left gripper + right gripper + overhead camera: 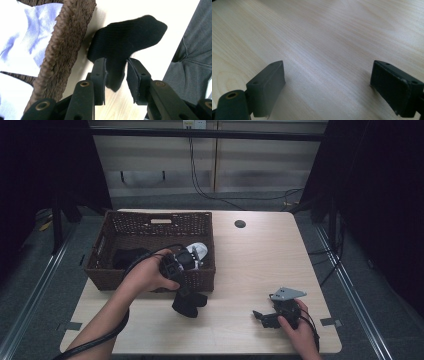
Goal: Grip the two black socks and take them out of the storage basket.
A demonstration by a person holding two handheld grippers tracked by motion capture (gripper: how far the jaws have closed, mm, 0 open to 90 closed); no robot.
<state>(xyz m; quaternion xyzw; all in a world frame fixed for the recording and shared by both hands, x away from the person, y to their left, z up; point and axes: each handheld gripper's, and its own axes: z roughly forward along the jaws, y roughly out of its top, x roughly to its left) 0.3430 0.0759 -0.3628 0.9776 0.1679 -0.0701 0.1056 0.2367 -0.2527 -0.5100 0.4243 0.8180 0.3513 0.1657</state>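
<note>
We count one wicker basket (116,270), one black sock (189,303) pinched by the left gripper (115,72) (just outside the basket), and the right gripper (327,87) gaping wide over table (324,37).

A basket (155,225) stood on the left half of the desk (260,255), with a sock (199,251) and other clothing lying in it. Just before its near wall, a second sock (189,304) hung between the left tongs (184,292). The right tongs (261,316) rested on the desk near its front right corner, well apart from the basket.
</note>
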